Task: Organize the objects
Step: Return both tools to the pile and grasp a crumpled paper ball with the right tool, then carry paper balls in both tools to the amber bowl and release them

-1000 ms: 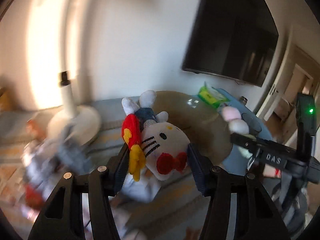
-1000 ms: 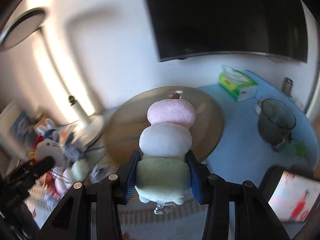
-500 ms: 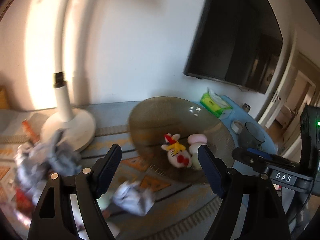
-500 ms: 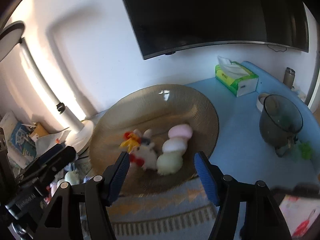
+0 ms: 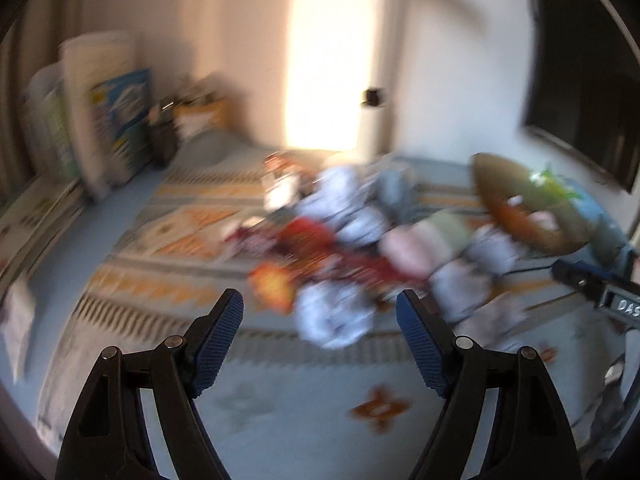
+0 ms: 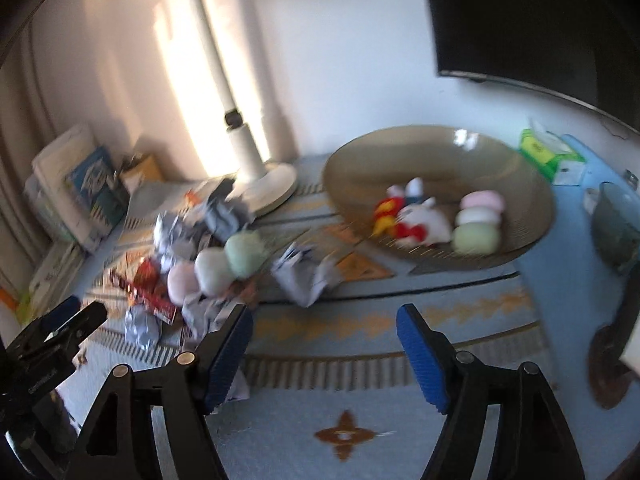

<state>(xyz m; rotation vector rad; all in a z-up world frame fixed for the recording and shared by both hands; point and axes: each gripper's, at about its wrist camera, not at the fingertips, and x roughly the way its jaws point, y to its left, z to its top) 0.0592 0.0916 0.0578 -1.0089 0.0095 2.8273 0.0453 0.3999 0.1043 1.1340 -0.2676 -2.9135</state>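
Nearest, right gripper [image 6: 324,340] and left gripper [image 5: 319,318] with jaws apart, both just opened, nothing between them, patterned mat [image 6: 360,412] beneath, farther off crumpled wrappers [image 6: 308,276] beside three-ball plush [image 6: 218,266], beyond, brown glass bowl [image 6: 400,152] holding cat plush [image 6: 420,220] and second three-ball plush [image 6: 478,220].

Bare mat [image 6: 360,412] ahead passable; toy-and-wrapper pile [image 6: 208,264] blocks left, bowl [image 6: 532,236] right.

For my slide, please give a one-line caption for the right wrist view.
Open right gripper above the patterned mat; cat plush and three-ball plush lie in the brown bowl.
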